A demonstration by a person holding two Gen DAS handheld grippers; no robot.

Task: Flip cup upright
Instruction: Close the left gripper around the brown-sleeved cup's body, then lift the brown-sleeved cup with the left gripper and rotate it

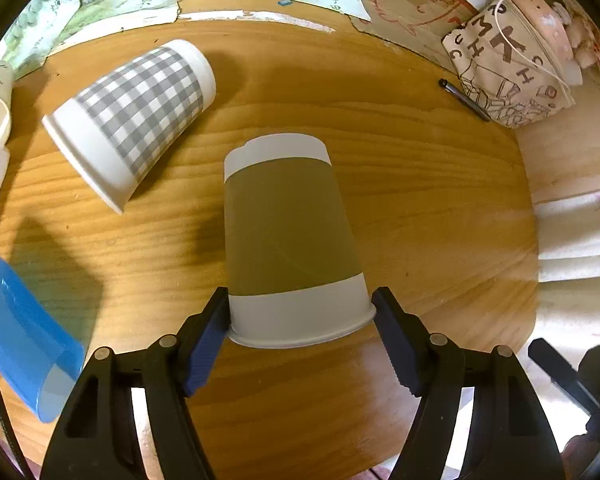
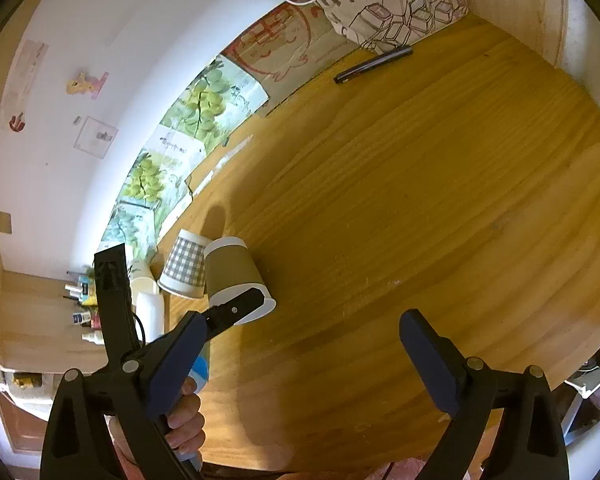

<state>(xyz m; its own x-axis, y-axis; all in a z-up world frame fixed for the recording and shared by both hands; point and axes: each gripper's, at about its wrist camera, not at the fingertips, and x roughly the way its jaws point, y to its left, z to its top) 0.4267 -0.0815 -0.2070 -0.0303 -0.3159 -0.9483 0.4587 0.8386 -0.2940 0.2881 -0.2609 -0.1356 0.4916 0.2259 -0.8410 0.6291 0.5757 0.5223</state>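
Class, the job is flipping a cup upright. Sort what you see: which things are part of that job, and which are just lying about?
In the job:
- brown cup, upside down
- left gripper, fingers either side of its rim

Lying about:
- checked cup, on its side
- blue cup
- pen
- printed bag
- right gripper, open, holding nothing

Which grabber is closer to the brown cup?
Left. The left gripper has its fingers on either side of the brown cup at the rim end. The right gripper hangs open over bare wood, apart from it.
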